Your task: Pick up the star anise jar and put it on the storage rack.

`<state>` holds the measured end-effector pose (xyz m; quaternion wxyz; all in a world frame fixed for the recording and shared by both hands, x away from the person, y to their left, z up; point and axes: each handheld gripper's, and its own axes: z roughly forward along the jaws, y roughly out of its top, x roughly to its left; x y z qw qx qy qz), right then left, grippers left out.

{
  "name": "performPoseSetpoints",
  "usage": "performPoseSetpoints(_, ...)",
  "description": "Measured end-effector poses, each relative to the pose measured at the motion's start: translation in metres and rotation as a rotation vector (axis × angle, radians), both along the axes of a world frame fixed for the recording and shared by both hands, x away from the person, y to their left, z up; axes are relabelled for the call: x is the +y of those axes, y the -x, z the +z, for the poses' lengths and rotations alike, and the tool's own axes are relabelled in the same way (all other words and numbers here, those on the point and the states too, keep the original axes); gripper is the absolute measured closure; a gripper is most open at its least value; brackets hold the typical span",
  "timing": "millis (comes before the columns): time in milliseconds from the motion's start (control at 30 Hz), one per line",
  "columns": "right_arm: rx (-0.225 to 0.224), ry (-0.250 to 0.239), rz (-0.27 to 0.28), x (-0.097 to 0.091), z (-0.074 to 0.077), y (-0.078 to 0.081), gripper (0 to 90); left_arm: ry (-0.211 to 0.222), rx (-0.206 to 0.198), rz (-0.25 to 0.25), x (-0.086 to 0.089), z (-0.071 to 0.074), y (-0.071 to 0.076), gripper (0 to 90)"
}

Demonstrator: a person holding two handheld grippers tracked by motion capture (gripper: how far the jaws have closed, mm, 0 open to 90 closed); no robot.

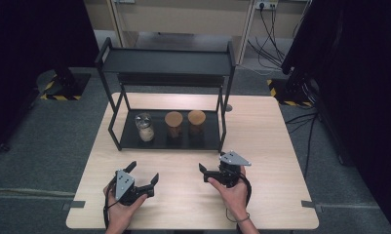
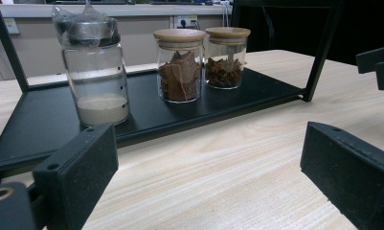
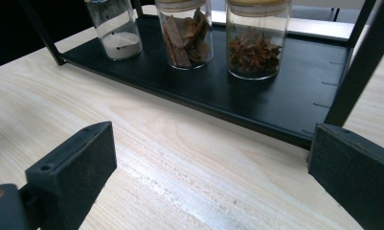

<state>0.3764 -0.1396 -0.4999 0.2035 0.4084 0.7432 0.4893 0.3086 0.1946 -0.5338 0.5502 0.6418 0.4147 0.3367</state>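
A black two-tier rack (image 1: 166, 61) stands at the back of the wooden table (image 1: 271, 146). Its lower shelf (image 2: 41, 120) carries three glass jars in a row. The left jar (image 1: 145, 127) (image 2: 96, 72) (image 3: 115, 28) holds white powder and has plastic film over its top. The middle jar (image 1: 173, 125) (image 2: 179, 67) (image 3: 186, 33) holds brown bark pieces under a wooden lid. The right jar (image 1: 196, 122) (image 2: 225, 60) (image 3: 256, 43) holds star anise under a wooden lid. My left gripper (image 1: 144, 172) (image 2: 208, 177) and right gripper (image 1: 211, 162) (image 3: 208, 177) hover open over the table in front of the rack, both holding nothing.
The rack's upright posts (image 3: 357, 62) frame the lower shelf at both ends, and its top shelf overhangs the jars. Bare tabletop lies between the grippers and the rack. In the left gripper view, the other gripper (image 2: 378, 64) juts in at the right edge. Grey carpet surrounds the table.
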Motion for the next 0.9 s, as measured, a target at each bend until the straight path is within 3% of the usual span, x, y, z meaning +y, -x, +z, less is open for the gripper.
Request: performPoseSetpoints(900,0.016,0.002,-0.023,-0.024,-0.008,0.005,3.0,-0.003,-0.002,-0.002,0.0,0.0,0.0,5.1)
